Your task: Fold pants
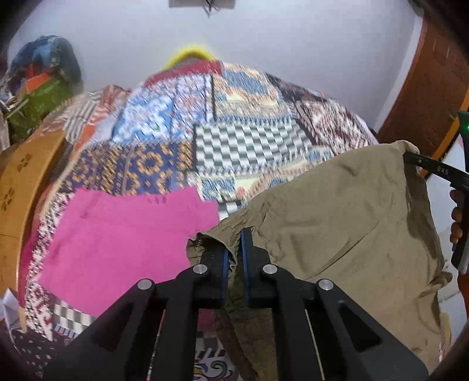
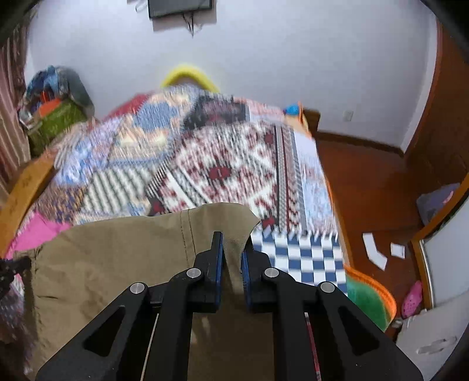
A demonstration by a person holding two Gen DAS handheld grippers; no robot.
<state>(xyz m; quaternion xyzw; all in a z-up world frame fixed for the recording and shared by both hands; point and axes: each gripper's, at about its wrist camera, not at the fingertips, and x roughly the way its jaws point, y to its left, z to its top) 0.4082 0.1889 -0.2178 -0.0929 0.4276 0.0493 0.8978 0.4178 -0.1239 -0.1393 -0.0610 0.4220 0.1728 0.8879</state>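
a home bedroom: patchwork-covered bed (image 2: 222,164), wall-mounted tv (image 2: 180,7), wooden floor (image 2: 366,187).

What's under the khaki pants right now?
The khaki pants, held by left gripper and right gripper, hang over the patchwork bedspread; pink garment lies beside. Anything directly beneath is hidden.

Your patchwork bedspread (image 1: 234,140) is motion-blurred in both views; the khaki pants (image 1: 337,219) hide its near part, the pink cloth (image 1: 123,240) is partly covered, and the right gripper (image 1: 410,154) runs off frame
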